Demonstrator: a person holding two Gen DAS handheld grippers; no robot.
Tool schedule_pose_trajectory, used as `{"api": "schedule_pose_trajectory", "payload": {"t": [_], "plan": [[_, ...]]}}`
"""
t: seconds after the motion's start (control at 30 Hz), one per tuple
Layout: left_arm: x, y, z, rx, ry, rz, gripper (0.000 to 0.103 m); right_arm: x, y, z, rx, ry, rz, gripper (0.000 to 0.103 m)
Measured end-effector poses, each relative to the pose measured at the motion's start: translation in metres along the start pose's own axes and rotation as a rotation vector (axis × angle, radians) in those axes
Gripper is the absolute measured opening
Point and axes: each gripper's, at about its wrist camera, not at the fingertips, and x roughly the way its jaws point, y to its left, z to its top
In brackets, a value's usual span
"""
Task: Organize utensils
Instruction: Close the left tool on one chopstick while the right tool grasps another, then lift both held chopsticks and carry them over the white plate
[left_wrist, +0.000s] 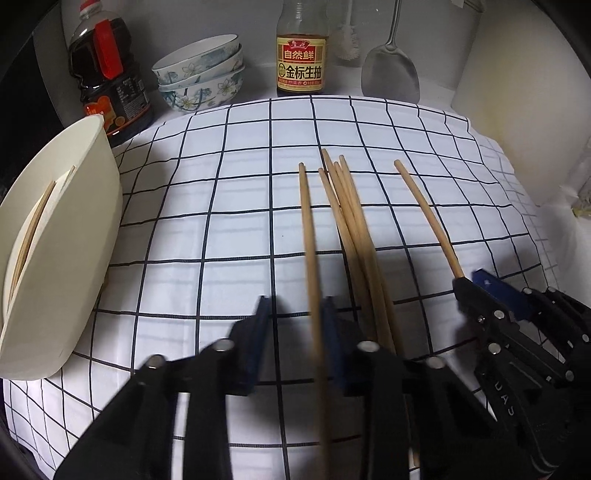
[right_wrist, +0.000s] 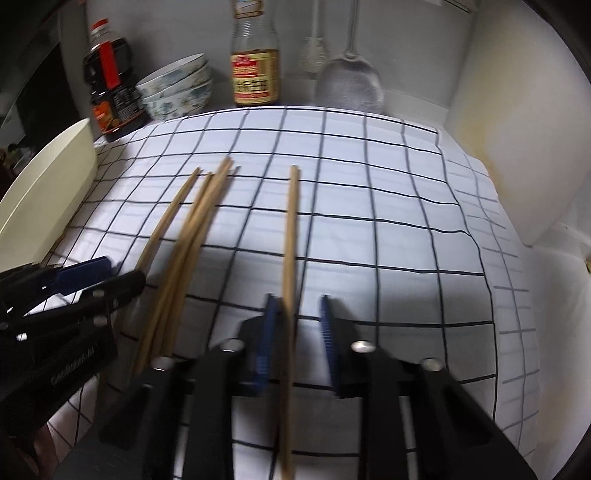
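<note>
Several wooden chopsticks lie on a white checked cloth (left_wrist: 207, 229). My left gripper (left_wrist: 295, 314) straddles the leftmost chopstick (left_wrist: 308, 236); the stick rests against the right pad, and a gap shows at the left pad. A bundle of chopsticks (left_wrist: 347, 221) lies just to its right. My right gripper (left_wrist: 472, 280) pinches the near end of a separate chopstick (left_wrist: 424, 214), which its own view shows blurred between the blue pads (right_wrist: 291, 229). A cream holder (left_wrist: 74, 236) at the left has chopsticks inside.
Along the back wall stand a dark bottle with a red cap (left_wrist: 107, 85), stacked floral bowls (left_wrist: 201, 74), a soy sauce bottle (left_wrist: 301, 62), a brush (left_wrist: 347, 40) and a metal spatula (left_wrist: 391, 74). A pale wall (left_wrist: 517, 110) borders the right side.
</note>
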Motion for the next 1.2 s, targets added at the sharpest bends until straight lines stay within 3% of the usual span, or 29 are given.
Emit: {"api": "schedule_pose_trajectory", "payload": {"t": [0.07, 0.37, 0.67, 0.9, 1.2], "plan": [[-0.003, 0.001, -0.003, -0.002, 0.003, -0.004, 0.008, -0.001, 0.0, -0.001, 0.007, 0.004, 0.008, 0.006], [-0.025, 0.011, -0.015, -0.051, 0.029, -0.036, 0.007, -0.02, -0.014, -0.006, 0.119, 0.01, 0.064, 0.006], [-0.095, 0.048, 0.001, -0.077, -0.063, -0.055, 0.007, -0.069, 0.013, 0.023, 0.123, -0.05, 0.121, 0.006], [-0.146, 0.122, 0.014, -0.132, -0.151, -0.022, 0.007, -0.102, 0.078, 0.068, 0.071, -0.131, 0.208, 0.006], [-0.146, 0.228, 0.019, -0.238, -0.15, 0.059, 0.007, -0.082, 0.188, 0.121, -0.013, -0.141, 0.337, 0.006]]}}
